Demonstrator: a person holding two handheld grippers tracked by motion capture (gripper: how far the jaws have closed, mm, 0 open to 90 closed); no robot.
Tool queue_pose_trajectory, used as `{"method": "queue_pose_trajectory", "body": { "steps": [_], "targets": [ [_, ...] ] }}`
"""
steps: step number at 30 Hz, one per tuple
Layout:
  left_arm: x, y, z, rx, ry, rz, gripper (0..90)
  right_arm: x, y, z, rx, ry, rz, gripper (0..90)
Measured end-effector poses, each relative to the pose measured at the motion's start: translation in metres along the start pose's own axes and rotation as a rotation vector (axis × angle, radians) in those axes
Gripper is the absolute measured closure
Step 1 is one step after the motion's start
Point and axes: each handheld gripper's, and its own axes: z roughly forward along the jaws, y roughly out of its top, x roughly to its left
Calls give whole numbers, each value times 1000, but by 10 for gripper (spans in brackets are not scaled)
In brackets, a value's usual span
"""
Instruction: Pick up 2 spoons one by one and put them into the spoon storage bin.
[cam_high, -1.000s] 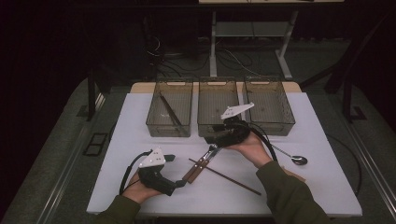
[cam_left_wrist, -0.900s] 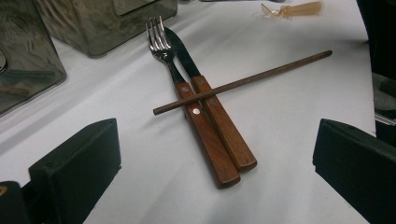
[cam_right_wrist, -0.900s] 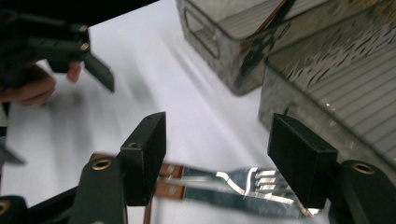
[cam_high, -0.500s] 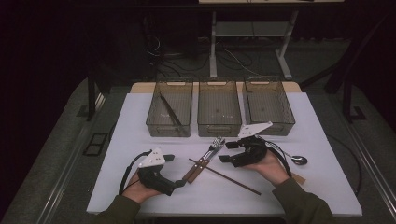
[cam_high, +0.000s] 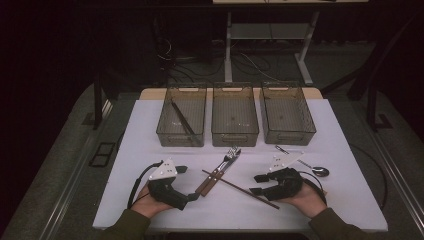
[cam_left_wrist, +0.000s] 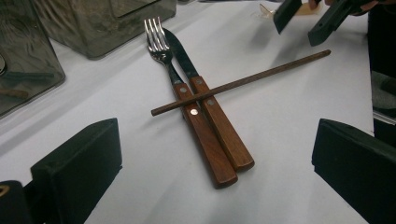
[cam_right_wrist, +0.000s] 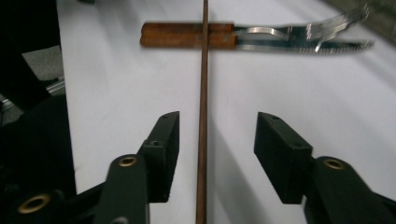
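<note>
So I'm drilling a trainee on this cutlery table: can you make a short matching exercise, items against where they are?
Items:
1. chopstick
2. fork
3. spoon
4. left bin

Places:
A. holds a dark stick
B. lies across two wooden handles, between the right hand-held gripper's open jaws
C. beside the knife, handles together
D. on the table behind the right hand

Pairs: 1-B, 2-C, 3-D, 4-A
</note>
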Motion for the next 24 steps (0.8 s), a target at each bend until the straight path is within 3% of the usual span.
{"method": "queue_pose_trajectory", "body": {
  "steps": [4, 12, 24],
  "targets": [
    [0, 0, 0, 1, 1, 1, 4, 2, -12, -3, 19, 11, 7, 581],
    [-1, 0, 0, 1, 3, 3, 6, 11, -26, -8, 51, -7, -33, 689],
    [-1, 0, -1, 1, 5, 5, 6, 14, -30, 0, 108, -36, -78, 798]
  ]
}}
